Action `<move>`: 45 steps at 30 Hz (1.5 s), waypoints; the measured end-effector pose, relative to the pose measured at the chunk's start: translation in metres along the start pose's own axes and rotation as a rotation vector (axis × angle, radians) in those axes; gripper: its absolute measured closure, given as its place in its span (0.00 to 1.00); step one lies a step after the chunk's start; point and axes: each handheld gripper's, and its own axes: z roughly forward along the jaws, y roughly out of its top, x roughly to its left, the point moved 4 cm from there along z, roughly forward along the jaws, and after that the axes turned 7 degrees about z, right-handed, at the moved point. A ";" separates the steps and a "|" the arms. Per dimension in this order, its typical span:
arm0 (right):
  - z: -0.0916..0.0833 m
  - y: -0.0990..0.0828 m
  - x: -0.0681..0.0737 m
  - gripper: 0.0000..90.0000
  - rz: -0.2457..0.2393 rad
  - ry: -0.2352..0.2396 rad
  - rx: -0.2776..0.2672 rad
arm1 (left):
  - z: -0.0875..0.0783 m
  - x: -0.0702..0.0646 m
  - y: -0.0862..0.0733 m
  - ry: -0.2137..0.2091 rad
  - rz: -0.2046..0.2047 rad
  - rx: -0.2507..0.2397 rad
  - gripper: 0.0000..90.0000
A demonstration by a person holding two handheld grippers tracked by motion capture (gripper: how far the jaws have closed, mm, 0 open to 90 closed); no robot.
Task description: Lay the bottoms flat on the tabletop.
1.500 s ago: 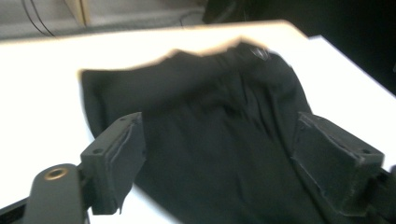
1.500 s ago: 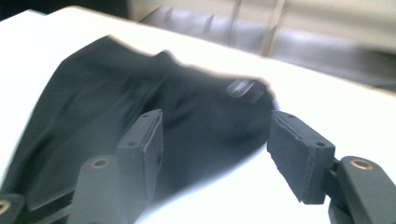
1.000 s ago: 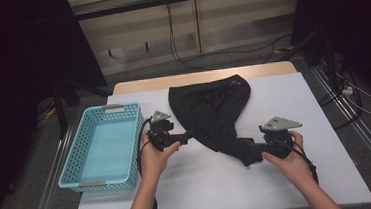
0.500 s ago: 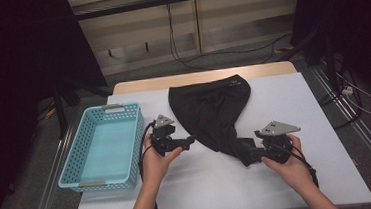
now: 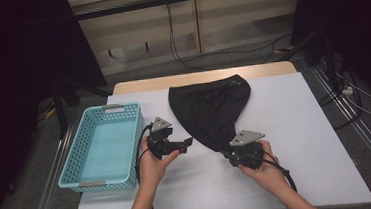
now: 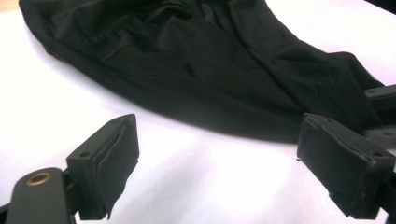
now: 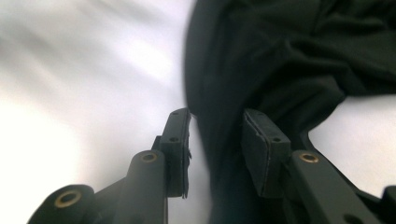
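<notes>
1. Quick count first: one black garment (image 5: 210, 110), one turquoise basket (image 5: 101, 147), one white desk (image 5: 305, 125), and two grippers, one in each of the person's hands.
2. The black garment lies spread on the desk, wide waistband end toward the far edge and tapering down to a narrow bunched tip on the near side. The basket sits well apart from it at the desk's left edge, with nothing in it.
3. The left gripper (image 5: 184, 143) is held just off the garment's left edge, pointing toward it. In the left gripper view its jaws stand wide apart with only bare desk between them; the cloth (image 6: 196, 70) lies beyond the pads (image 6: 114, 156), not touching them. So it's released, holding nothing.
4. The right gripper (image 5: 229, 154) is at the garment's narrow near tip. In the right gripper view the jaws have just been closing, and a fold of the black cloth (image 7: 289, 60) runs right between the two pads (image 7: 257, 140).
5. That view is motion-blurred. The right pad looks to be against the fabric, but there's a sliver of gap at the left pad, so it isn't clenched on the cloth yet as far as I can see.
</notes>
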 end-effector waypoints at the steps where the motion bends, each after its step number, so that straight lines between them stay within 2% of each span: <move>1: 0.004 -0.001 0.000 0.76 -0.004 -0.002 0.011 | -0.001 0.000 -0.001 0.000 0.003 0.003 0.15; 4: 0.006 0.001 0.000 0.96 -0.041 0.024 -0.004 | -0.003 0.001 -0.001 0.009 0.006 0.001 0.15; 5: 0.005 0.002 -0.001 0.99 -0.022 0.040 -0.014 | -0.004 0.001 -0.001 0.010 0.006 -0.001 0.15; 9: -0.006 0.005 -0.014 1.00 0.054 0.067 -0.038 | -0.005 0.001 -0.001 0.012 0.011 -0.002 0.15; 14: -0.031 0.009 -0.040 1.00 0.152 0.084 -0.116 | -0.002 0.000 0.000 0.011 0.012 -0.003 0.15; 20: -0.050 -0.004 -0.085 1.00 0.251 0.002 -0.147 | 0.006 -0.005 0.001 -0.009 0.013 0.002 0.16; 24: -0.054 -0.013 -0.105 1.00 0.287 -0.042 -0.145 | 0.010 -0.008 0.003 -0.025 0.028 0.009 0.16; 26: -0.054 -0.017 -0.111 1.00 0.299 -0.060 -0.137 | 0.012 -0.009 0.004 -0.029 0.024 0.007 0.16; 34: -0.052 -0.026 -0.126 1.00 0.293 -0.132 -0.087 | 0.015 -0.009 0.007 -0.038 0.030 0.005 0.16; 38: -0.058 -0.031 -0.137 1.00 0.296 -0.183 -0.094 | 0.015 -0.009 0.006 -0.039 0.025 0.008 0.16; 40: -0.061 -0.033 -0.142 1.00 0.315 -0.190 -0.096 | 0.015 -0.009 0.005 -0.039 0.026 0.010 0.16; 45: -0.060 -0.035 -0.141 1.00 0.279 -0.222 -0.068 | 0.014 -0.009 0.005 -0.036 0.028 0.011 0.16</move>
